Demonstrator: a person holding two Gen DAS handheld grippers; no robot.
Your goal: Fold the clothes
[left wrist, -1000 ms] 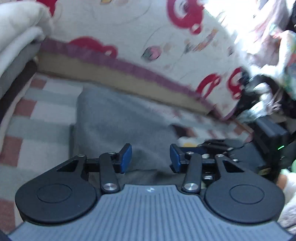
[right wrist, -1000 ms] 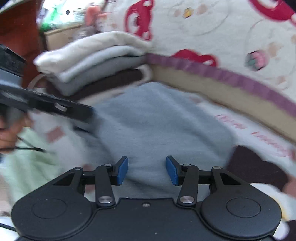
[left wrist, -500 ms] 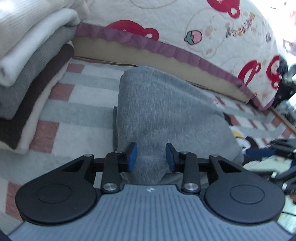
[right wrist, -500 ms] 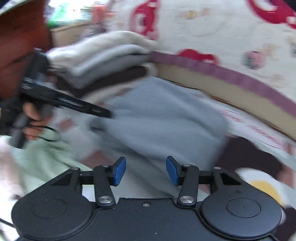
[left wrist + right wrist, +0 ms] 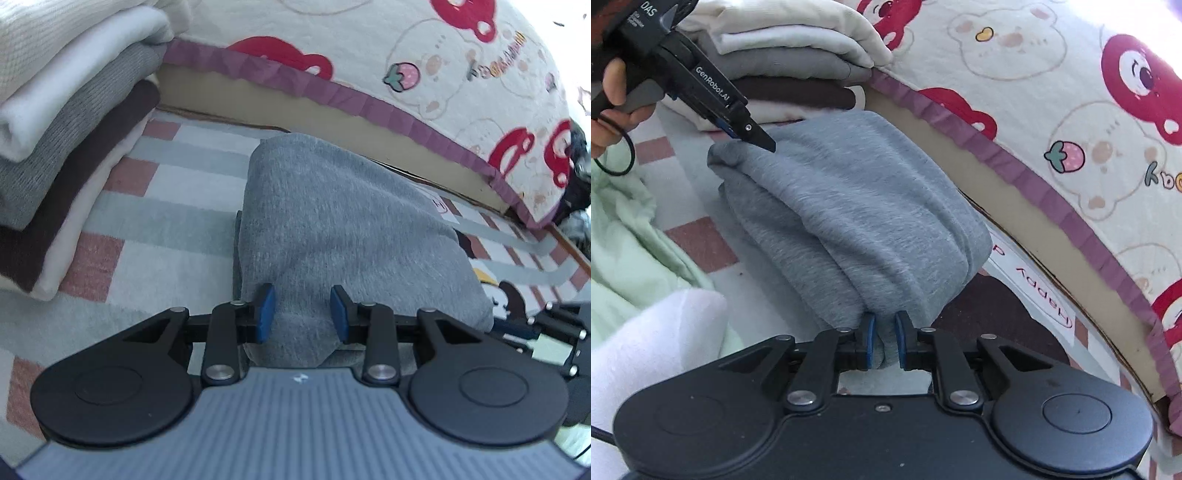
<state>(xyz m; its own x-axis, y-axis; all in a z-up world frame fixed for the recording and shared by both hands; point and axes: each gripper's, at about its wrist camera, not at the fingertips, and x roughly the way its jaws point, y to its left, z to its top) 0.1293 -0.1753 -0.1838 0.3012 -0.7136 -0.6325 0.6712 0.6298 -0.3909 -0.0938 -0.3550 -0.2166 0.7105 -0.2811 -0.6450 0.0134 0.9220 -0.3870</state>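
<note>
The grey garment (image 5: 849, 206) looks soft, thick and limp. The right gripper (image 5: 883, 341) is closing, its jaws bunching a near corner; the left gripper (image 5: 302, 314) pinches the other corner in narrow jaws.

Grey garment (image 5: 849, 206) between the blue pads (image 5: 868, 343): soft matt heathered knit; gripper housing (image 5: 886, 435) matt black plastic, pivot screws (image 5: 800, 398) shiny metal.

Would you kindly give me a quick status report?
Right gripper closing on grey sweater edge. Left gripper straddles other corner. Nothing in the way.
</note>
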